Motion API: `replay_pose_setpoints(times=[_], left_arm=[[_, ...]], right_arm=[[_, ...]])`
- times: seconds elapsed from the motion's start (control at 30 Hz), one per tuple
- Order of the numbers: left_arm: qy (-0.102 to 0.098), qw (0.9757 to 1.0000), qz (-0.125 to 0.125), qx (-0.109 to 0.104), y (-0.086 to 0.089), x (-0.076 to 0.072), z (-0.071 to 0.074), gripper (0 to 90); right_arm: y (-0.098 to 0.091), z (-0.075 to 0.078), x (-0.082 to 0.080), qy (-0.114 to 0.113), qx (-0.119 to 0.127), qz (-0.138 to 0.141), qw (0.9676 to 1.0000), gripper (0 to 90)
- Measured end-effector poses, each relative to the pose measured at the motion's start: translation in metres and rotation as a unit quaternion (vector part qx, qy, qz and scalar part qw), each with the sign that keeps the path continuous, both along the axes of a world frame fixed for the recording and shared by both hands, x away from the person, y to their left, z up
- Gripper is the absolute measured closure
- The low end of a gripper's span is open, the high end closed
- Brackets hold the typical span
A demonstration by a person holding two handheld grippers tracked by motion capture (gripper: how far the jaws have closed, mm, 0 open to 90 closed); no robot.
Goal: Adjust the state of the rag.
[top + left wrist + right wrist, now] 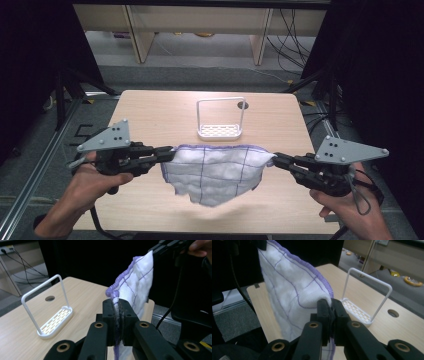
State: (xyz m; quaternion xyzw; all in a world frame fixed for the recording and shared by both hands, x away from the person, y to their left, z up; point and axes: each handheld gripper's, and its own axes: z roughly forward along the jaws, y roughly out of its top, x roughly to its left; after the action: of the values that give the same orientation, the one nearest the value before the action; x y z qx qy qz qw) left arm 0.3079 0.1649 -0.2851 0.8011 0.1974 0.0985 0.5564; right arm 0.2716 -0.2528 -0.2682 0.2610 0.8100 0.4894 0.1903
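A white cloth (215, 170) with purple grid lines and a purple hem hangs stretched between my two grippers above the front half of the table. My left gripper (171, 153) is shut on its left top corner, and my right gripper (275, 160) is shut on its right top corner. In the left gripper view the cloth (135, 287) runs up from the pinched jaws of my left gripper (119, 315) toward the other gripper. In the right gripper view the cloth (292, 292) spreads left from my right gripper (331, 312). The cloth's lower edge hangs free above the table.
A white wire rack (220, 120) with a slotted base stands upright on the wooden table (150, 115), behind the cloth. A round cable hole (243, 105) sits by it. Black curtains flank both sides; metal frame rails run along the left.
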Motion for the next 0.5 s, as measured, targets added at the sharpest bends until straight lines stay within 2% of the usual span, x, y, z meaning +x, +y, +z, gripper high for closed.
replay_pose_setpoints(times=[0.07, 0.1, 0.13, 0.17, 0.2, 0.23, 0.27, 0.3, 0.33, 0.37, 0.43, 0.47, 0.5], left_arm=[[0.015, 0.9997, 0.007, 0.017, -0.007, 0.014, -0.018, 84.4], [0.024, 0.9993, 0.013, 0.024, -0.010, 0.024, -0.029, 84.4], [0.039, 0.9987, 0.023, 0.025, -0.013, 0.036, -0.042, 84.4], [0.051, 0.9977, 0.032, 0.030, -0.015, 0.045, -0.053, 84.4], [0.057, 0.9964, 0.044, 0.044, -0.019, 0.057, -0.070, 84.4], [0.064, 0.9945, 0.059, 0.058, -0.023, 0.070, -0.088, 84.4], [0.068, 0.9921, 0.071, 0.078, -0.026, 0.082, -0.106, 84.4], [0.074, 0.9887, 0.084, 0.099, -0.029, 0.097, -0.129, 84.3], [0.086, 0.9858, 0.099, 0.106, -0.030, 0.108, -0.148, 84.3], [0.093, 0.9825, 0.107, 0.121, -0.030, 0.119, -0.164, 84.3], [0.101, 0.9773, 0.126, 0.137, -0.031, 0.134, -0.187, 84.3], [0.098, 0.9749, 0.134, 0.148, -0.031, 0.140, -0.196, 84.2], [0.101, 0.9732, 0.143, 0.149, -0.032, 0.145, -0.203, 84.1]], right_arm=[[0.000, -0.010, 0.010, 0.018, -0.011, -0.002, 0.9998, 86.7], [0.000, -0.020, 0.020, 0.036, -0.020, -0.011, 0.9991, 86.7], [0.002, -0.032, 0.032, 0.045, -0.024, -0.016, 0.9986, 86.7], [0.002, -0.044, 0.044, 0.066, -0.041, -0.023, 0.9967, 86.7], [0.004, -0.055, 0.053, 0.083, -0.042, -0.034, 0.9951, 86.7], [0.004, -0.071, 0.069, 0.094, -0.053, -0.036, 0.9935, 86.6], [0.006, -0.087, 0.083, 0.119, -0.056, -0.045, 0.9903, 86.4], [0.008, -0.104, 0.097, 0.130, -0.056, -0.056, 0.9883, 86.3], [0.011, -0.124, 0.115, 0.136, -0.066, -0.063, 0.9865, 86.3], [0.017, -0.140, 0.125, 0.155, -0.056, -0.078, 0.9833, 86.3], [0.024, -0.162, 0.144, 0.161, -0.078, -0.087, 0.9799, 86.0], [0.029, -0.173, 0.153, 0.162, -0.083, -0.090, 0.9792, 85.9], [0.033, -0.181, 0.161, 0.164, -0.088, -0.095, 0.9779, 85.6]])
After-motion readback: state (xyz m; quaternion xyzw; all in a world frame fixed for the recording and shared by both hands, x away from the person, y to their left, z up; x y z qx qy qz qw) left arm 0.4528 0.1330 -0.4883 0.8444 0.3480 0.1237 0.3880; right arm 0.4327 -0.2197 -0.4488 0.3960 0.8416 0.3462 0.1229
